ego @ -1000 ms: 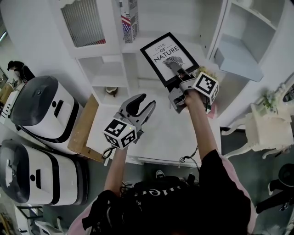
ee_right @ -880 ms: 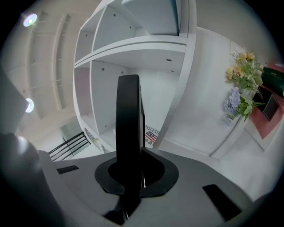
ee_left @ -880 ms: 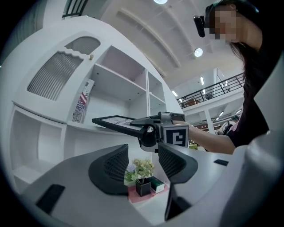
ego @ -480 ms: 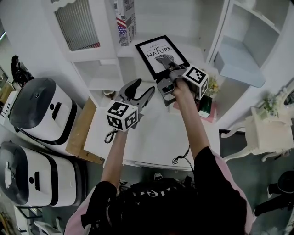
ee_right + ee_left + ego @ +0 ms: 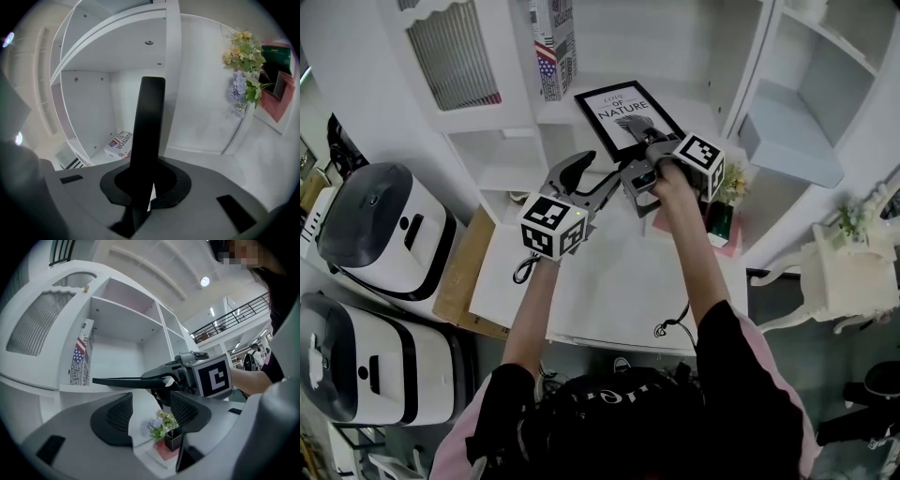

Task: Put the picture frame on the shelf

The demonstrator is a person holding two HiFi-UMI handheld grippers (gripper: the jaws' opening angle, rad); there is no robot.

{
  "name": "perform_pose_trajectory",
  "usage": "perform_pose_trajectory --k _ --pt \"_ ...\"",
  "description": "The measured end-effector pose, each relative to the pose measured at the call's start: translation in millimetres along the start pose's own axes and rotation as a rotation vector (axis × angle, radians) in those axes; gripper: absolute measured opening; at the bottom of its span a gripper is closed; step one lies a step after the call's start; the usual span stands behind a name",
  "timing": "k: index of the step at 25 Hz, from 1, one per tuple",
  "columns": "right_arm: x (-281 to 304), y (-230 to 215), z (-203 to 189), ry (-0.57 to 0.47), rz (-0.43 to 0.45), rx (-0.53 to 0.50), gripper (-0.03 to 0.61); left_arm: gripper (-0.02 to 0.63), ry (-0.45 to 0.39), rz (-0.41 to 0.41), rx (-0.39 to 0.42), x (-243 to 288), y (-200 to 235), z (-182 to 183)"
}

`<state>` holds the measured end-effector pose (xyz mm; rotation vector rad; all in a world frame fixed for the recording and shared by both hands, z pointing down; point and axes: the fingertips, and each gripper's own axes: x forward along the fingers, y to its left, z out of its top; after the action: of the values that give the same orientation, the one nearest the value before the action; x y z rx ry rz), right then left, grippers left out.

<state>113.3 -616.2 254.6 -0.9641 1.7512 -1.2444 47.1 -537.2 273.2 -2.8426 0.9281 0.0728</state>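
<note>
Now right gripper (image 5: 639, 141) (image 5: 147, 187) jaws clamp the picture frame (image 5: 614, 105) (image 5: 150, 117) edge-on before the open shelf (image 5: 93, 103); left gripper (image 5: 586, 176) (image 5: 150, 416) jaws, just opened, empty.

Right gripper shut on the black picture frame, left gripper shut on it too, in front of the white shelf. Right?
Wrong on the left gripper: the left gripper view shows it open, its jaws have just been opening, nothing between them. The right gripper is shut on the black picture frame in front of the white shelf.
</note>
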Motion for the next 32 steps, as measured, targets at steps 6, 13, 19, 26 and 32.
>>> perform_pose_trajectory --k 6,13,19,26,32 --pt "6.4 0.8 4.9 0.040 -0.006 -0.029 0.055 0.247 0.006 -0.018 0.009 12.3 1.4 2.4" --pt "12.0 7.1 -1.1 0.136 0.044 -0.057 0.096 0.247 -0.055 -0.006 -0.094 26.8 16.7 15.2" --pt "6.9 15.7 -10.7 0.192 0.063 -0.085 0.121 0.247 -0.035 0.027 -0.080 37.3 28.1 13.7" --pt "-6.3 11.4 -8.2 0.199 0.055 -0.130 0.121 0.247 -0.011 0.054 -0.106 54.2 42.9 9.4" --pt "-18.9 1.6 -5.7 0.208 0.059 -0.160 0.120 0.247 -0.013 0.078 -0.146 57.9 49.5 7.6"
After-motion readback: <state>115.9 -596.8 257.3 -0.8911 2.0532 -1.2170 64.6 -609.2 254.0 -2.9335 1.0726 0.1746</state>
